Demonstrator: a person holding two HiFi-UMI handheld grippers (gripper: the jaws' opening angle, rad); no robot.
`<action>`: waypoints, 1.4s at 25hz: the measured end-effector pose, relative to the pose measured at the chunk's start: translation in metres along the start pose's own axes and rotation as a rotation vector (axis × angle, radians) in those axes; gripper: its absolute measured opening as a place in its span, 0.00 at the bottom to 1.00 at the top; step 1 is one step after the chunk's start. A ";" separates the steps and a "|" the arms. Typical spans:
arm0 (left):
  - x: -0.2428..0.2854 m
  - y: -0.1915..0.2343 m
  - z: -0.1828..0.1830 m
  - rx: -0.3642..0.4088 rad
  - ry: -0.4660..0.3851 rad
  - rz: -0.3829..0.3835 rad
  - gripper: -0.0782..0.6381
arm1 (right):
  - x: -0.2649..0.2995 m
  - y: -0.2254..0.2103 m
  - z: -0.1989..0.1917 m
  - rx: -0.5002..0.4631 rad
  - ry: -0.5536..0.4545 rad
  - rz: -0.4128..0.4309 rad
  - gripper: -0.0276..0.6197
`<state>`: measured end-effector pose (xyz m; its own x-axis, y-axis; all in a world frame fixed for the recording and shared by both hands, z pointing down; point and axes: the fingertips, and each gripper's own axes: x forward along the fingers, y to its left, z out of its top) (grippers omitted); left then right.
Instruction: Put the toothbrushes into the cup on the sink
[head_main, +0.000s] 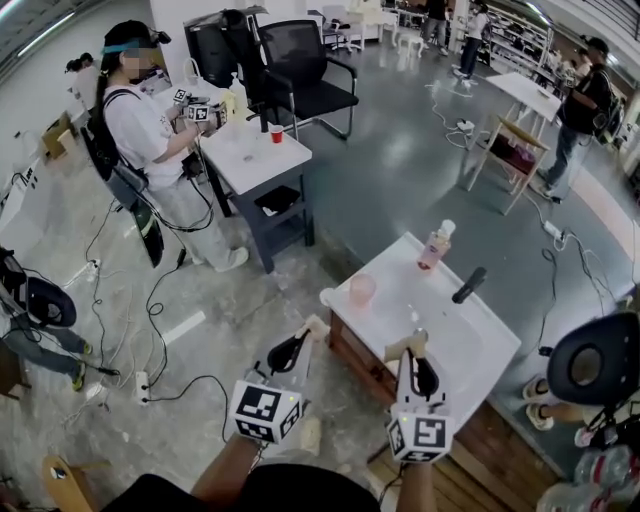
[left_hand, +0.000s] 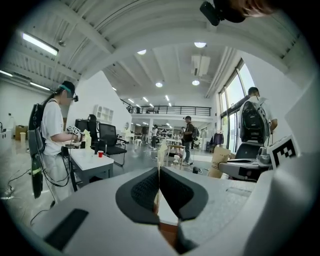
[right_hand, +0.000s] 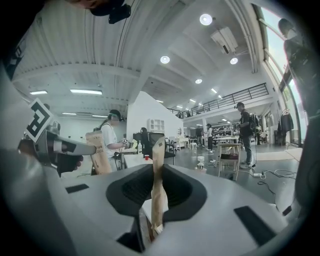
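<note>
A white sink top (head_main: 470, 340) on a wooden cabinet lies just ahead of both grippers. On it a translucent pink cup (head_main: 361, 290) stands near the left corner. My left gripper (head_main: 303, 338) is shut on a thin cream paper-wrapped toothbrush (left_hand: 161, 150), left of the sink's near corner. My right gripper (head_main: 410, 350) hovers over the sink's near edge, shut on a brown paper-wrapped toothbrush (right_hand: 158, 170). Both packets stick up and forward from the jaws. The right gripper view also shows the left gripper's packet (right_hand: 98, 150) at the left.
A pink soap bottle (head_main: 436, 245) and a black faucet (head_main: 468, 285) stand at the sink's far side. Beyond are a white table (head_main: 255, 160) with a red cup (head_main: 276, 133), a person (head_main: 150, 130) beside it, an office chair (head_main: 305, 75), and cables on the floor.
</note>
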<state>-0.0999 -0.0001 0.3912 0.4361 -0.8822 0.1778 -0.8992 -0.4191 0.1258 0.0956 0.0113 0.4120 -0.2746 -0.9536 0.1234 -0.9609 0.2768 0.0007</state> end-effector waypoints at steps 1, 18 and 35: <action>0.005 0.005 0.000 -0.001 0.001 -0.008 0.11 | 0.006 0.002 0.000 0.002 0.001 -0.007 0.13; 0.057 0.052 0.009 0.009 -0.019 -0.075 0.12 | 0.066 0.001 0.002 0.001 -0.009 -0.089 0.13; 0.104 0.065 0.006 -0.022 0.002 0.115 0.11 | 0.147 -0.035 0.011 0.022 -0.021 0.101 0.13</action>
<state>-0.1133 -0.1204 0.4120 0.3297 -0.9239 0.1940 -0.9424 -0.3099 0.1259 0.0884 -0.1402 0.4195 -0.3707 -0.9232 0.1012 -0.9287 0.3693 -0.0330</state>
